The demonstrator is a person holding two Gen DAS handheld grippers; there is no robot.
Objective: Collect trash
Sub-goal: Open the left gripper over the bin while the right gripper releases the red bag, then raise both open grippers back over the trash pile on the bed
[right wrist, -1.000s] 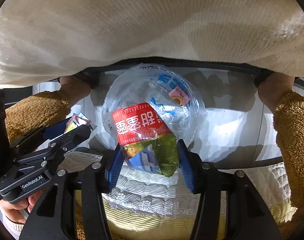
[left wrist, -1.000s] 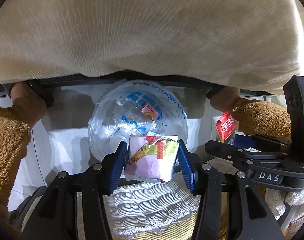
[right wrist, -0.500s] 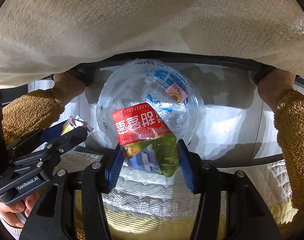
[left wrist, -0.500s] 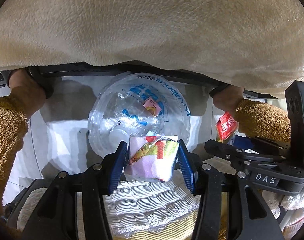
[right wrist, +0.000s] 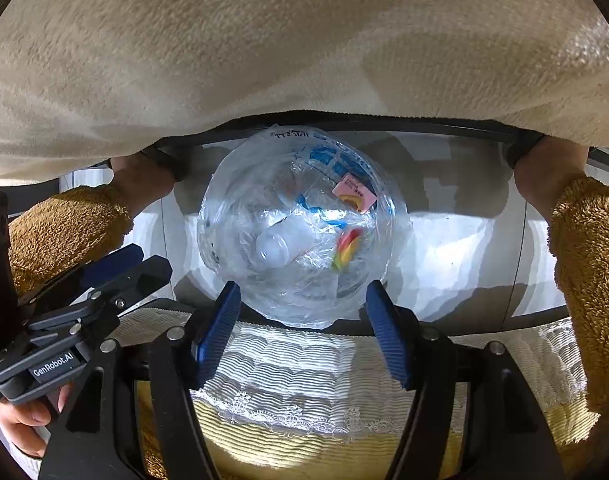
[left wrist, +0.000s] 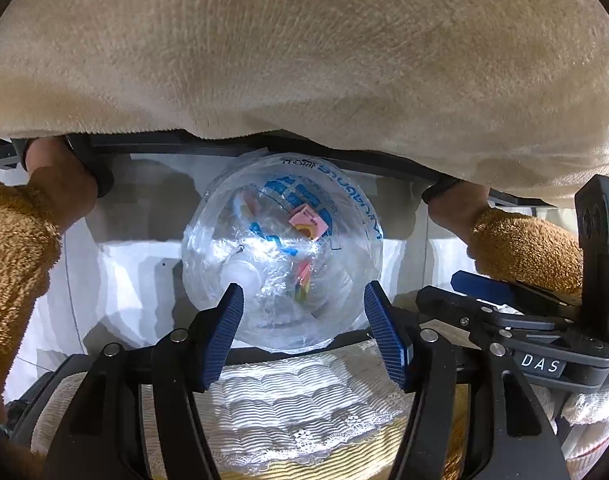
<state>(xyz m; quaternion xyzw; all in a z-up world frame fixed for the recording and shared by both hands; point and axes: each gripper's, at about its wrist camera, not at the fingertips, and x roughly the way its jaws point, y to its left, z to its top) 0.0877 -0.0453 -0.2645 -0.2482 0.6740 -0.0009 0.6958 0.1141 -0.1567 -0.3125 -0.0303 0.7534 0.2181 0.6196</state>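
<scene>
Pale floor (left wrist: 136,264), glossy, with bright patches of light and soft shadows across it. Thin dark seam lines (right wrist: 528,240) through the floor surface in the right wrist view. Nearest the cameras, a table (right wrist: 304,452) under a yellow ribbed cloth, a white lace-edged runner (left wrist: 280,404) laid over that. Dark edge of the table (right wrist: 484,322) just beyond the runner. Overhead in both views, a broad cream fleece cloth (left wrist: 304,48) across the whole upper half, a dark band (right wrist: 384,124) along its lower rim. Light strong, from above; no walls or windows in view.
</scene>
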